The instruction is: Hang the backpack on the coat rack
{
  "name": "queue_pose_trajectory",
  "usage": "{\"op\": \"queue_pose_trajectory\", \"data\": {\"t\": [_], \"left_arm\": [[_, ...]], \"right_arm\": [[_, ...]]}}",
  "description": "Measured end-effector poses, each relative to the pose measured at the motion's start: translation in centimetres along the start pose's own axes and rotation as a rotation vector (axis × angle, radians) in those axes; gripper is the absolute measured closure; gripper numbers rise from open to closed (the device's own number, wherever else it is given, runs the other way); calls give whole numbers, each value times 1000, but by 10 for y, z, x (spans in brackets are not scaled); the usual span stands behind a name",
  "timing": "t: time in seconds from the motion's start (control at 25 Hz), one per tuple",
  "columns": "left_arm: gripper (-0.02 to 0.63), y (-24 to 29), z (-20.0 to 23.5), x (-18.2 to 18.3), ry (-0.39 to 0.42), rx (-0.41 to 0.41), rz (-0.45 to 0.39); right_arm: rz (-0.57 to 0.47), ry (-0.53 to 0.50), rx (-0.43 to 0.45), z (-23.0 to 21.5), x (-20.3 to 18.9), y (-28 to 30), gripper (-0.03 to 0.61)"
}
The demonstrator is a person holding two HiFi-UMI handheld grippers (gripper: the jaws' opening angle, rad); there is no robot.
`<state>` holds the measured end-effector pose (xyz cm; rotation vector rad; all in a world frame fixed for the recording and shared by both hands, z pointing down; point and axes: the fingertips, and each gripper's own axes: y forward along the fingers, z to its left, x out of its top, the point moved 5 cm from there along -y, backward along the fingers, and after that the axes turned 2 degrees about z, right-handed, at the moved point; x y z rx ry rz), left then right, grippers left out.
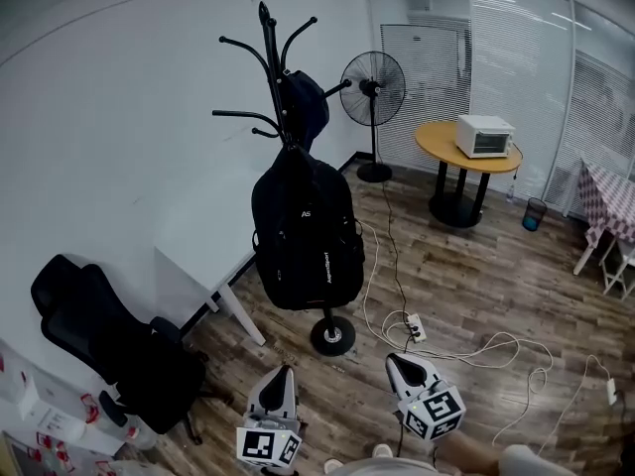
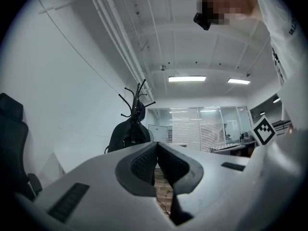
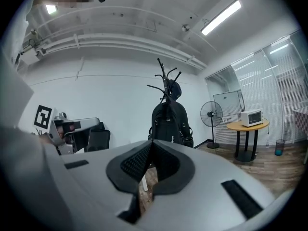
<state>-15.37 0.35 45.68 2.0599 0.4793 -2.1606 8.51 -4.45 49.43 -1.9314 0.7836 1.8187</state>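
Observation:
A black backpack [image 1: 306, 231] hangs by its top from the black coat rack [image 1: 268, 58], with its body against the pole above the round base [image 1: 332, 337]. A dark item [image 1: 306, 102] hangs higher on the rack. Both grippers are low in the head view, well short of the rack. My left gripper [image 1: 281, 373] is shut and empty, and so is my right gripper [image 1: 397, 360]. The left gripper view has the shut jaw tips [image 2: 156, 146] below the distant backpack [image 2: 127, 134]. In the right gripper view the jaws [image 3: 150, 143] meet below the backpack [image 3: 171, 121].
A white table [image 1: 213, 256] stands against the wall left of the rack, with a black office chair [image 1: 99, 335] nearer me. A standing fan [image 1: 373, 87], a round table [image 1: 442, 147] with a white oven [image 1: 484, 135] and a blue bin [image 1: 534, 214] are behind. White cables and a power strip [image 1: 412, 327] lie on the floor.

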Motion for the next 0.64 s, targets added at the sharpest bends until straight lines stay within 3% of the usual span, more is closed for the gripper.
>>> {"op": "queue_pose_trajectory", "data": {"t": [0.64], "left_arm": [[604,4,0,-5,-14,-7,10]], "right_arm": [[14,-20,-18,-4,-4,3,563]]}}
